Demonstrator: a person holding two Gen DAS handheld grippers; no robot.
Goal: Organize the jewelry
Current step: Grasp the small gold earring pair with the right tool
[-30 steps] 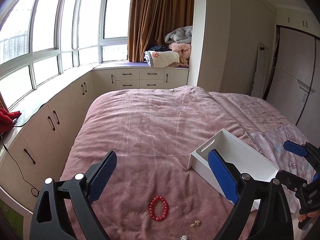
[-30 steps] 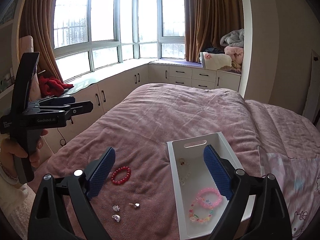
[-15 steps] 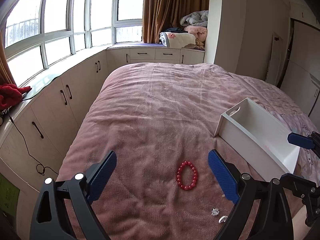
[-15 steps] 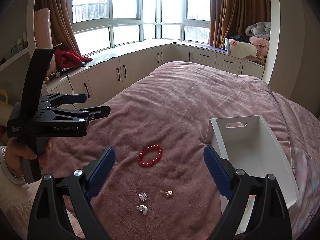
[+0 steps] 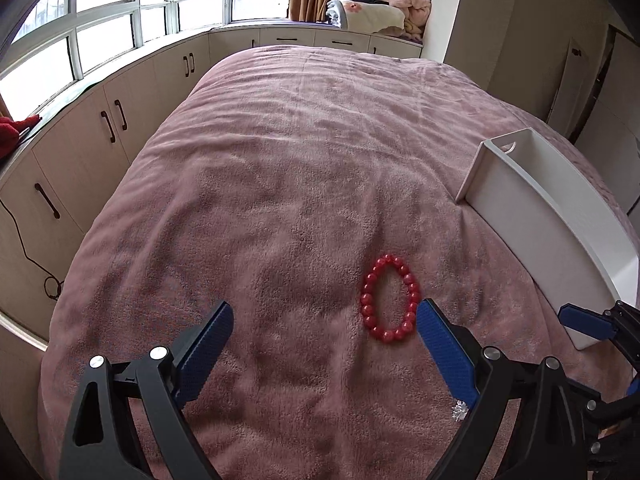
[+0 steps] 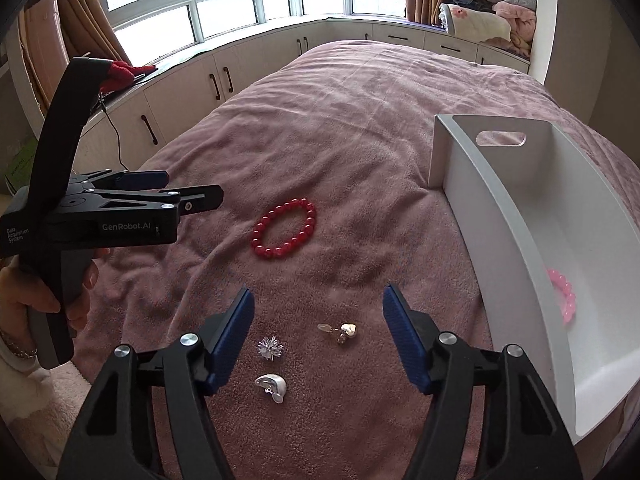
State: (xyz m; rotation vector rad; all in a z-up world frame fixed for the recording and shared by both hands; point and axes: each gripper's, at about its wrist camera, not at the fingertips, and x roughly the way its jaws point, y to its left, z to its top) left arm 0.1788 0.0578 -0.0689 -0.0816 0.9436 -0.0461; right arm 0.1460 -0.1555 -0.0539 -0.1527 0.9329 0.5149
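Lowered "GenRobot.AI" hand-held gripper [image 6: 188,192] nears bracelet [image 6: 285,228].

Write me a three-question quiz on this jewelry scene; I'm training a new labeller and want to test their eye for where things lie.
1. True or false: the red bead bracelet already lies inside the white tray.
2. Multiple choice: which piece shows inside the tray in the right wrist view? A) a pink bead bracelet B) a silver starburst piece C) a gold heart earring
3. Fill in: the small loose pieces on the pink blanket lie between the fingers of the ____ hand-held gripper.

Key
1. False; it lies on the blanket, left of the tray.
2. A, the pink bead bracelet.
3. Right hand-held gripper, its jaws open over the starburst piece, heart earring and silver curved piece.
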